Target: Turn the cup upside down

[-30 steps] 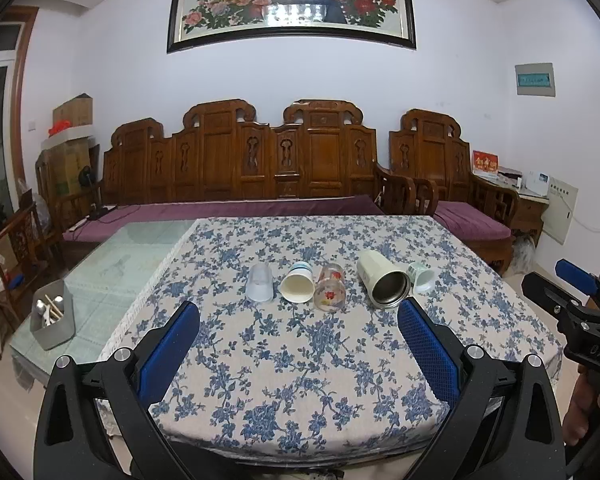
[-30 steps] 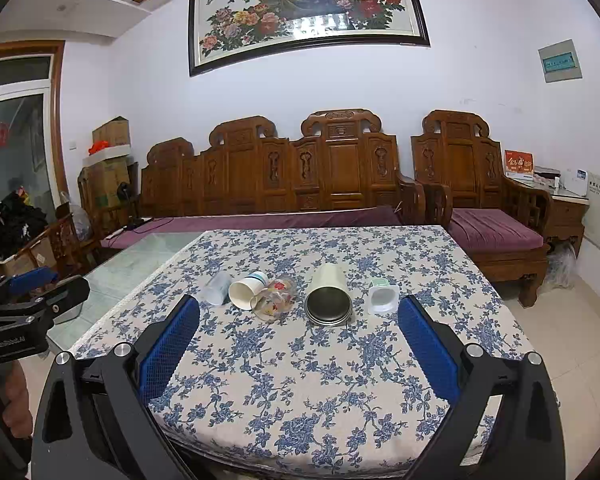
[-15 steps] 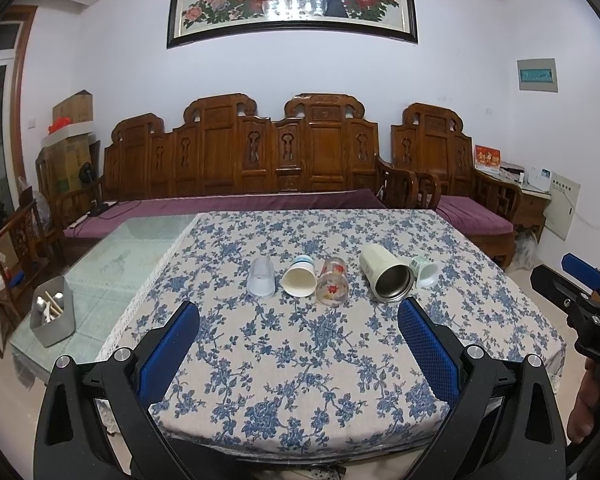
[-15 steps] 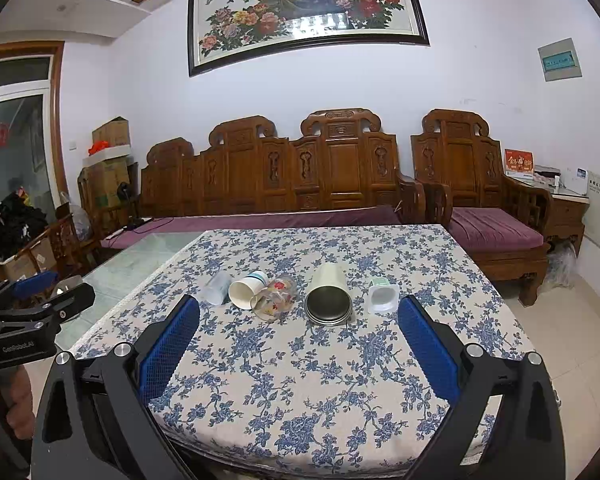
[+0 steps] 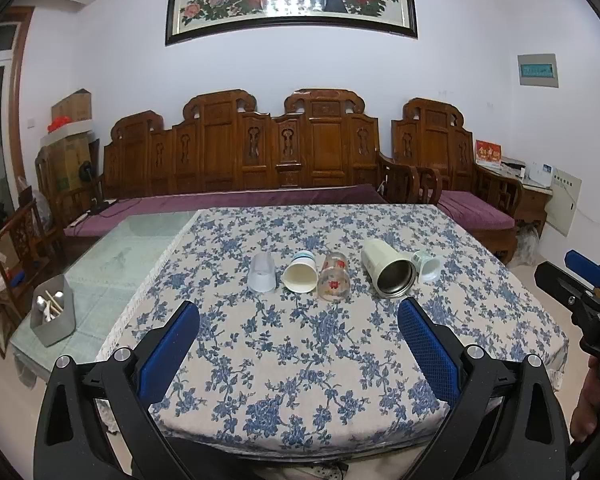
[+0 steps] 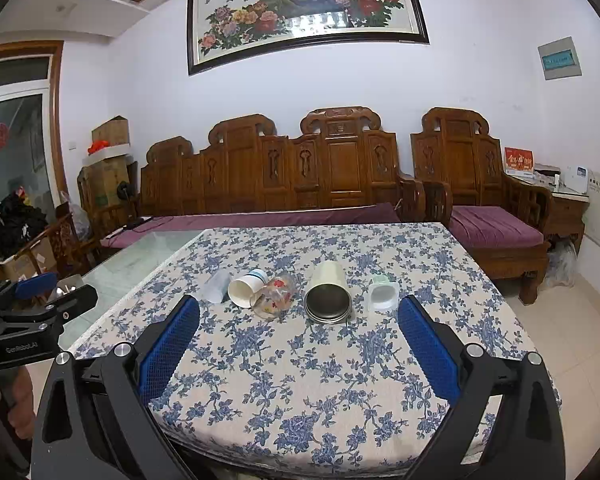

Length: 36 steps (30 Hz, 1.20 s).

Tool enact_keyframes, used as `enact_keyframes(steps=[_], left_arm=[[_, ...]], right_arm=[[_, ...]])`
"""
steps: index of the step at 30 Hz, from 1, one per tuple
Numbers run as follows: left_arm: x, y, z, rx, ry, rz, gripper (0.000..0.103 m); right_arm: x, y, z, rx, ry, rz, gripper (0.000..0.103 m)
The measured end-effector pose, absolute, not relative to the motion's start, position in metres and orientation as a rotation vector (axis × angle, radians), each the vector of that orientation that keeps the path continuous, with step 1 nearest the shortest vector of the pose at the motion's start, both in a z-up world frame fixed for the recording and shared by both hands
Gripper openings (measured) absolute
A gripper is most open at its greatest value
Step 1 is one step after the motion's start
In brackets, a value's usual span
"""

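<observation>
Five cups (image 5: 299, 277) in a row (all on their sides).

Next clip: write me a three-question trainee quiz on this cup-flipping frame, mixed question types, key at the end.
1. True or false: the left gripper is shut on the paper cup.
2. Multiple choice: how does the steel-lined tumbler stand on the floral tablecloth? A) upright B) on its side, mouth toward the cameras C) upside down
3. Fill in: from the left wrist view, the leftmost cup in the row is the ______ plastic cup.

Key: 1 false, both the left and the right gripper are open and short of the row; 2 B; 3 frosted clear.
</observation>
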<state>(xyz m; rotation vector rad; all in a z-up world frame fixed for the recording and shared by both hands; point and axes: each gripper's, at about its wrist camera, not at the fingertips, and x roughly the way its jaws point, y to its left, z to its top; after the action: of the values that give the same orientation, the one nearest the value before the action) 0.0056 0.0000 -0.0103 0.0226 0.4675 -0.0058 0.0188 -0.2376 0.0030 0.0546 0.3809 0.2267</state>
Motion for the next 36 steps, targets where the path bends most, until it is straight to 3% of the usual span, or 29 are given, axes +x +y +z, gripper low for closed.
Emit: enact_keyframes(steps=[19, 36], left_arm=[[0.051, -0.009, -0.054, 0.075, 0.666, -0.047, 0.095], [0.152, -0.021, -0.120, 0.191, 0.922, -0.173, 0.095]], right_arm=[[0.059, -0.253, -0.042, 0.085, 0.477, 0.198, 0.100], [0.162, -0.284, -0.105, 0.083, 0.627, 0.121, 0.100]])
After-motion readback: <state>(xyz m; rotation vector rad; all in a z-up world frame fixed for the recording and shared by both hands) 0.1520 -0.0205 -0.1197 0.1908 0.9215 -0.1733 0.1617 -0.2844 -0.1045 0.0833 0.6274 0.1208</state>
